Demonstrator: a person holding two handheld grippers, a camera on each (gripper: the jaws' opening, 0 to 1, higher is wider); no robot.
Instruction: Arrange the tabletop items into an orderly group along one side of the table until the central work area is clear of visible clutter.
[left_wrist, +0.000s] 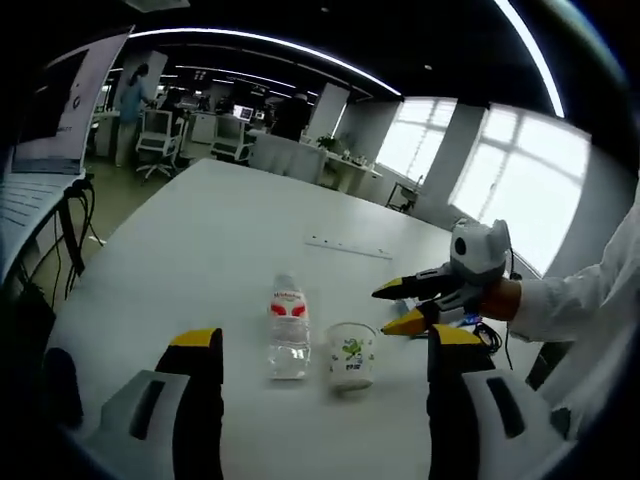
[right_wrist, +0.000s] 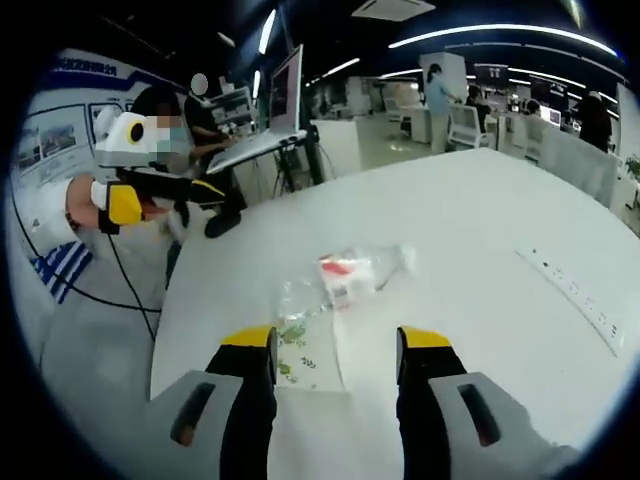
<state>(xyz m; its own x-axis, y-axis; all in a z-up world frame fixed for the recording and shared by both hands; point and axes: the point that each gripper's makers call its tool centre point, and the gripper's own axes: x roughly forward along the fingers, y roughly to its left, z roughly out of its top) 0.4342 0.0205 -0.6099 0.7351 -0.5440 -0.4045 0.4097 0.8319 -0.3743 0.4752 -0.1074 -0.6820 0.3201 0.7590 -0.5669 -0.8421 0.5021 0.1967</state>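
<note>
Office table (left_wrist: 200, 240), white and wide, two items near its edge.
Both my tongs, left (left_wrist: 318, 345) and right (right_wrist: 335, 345), are spread and hold nothing; just ahead the bottle (left_wrist: 288, 328) and thin cup (left_wrist: 352, 355) stand side by side — light, crushable, so I'd pinch the bottle mid-body, gently.

Open office: bright windows (left_wrist: 520, 170), ceiling light strips (left_wrist: 270, 42), desks, swivel chairs (left_wrist: 158, 135).

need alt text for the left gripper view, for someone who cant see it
A small water bottle and a clear plastic cup stand side by side on a white table, between the left gripper's open jaws. The right gripper reaches in from the right.
</note>
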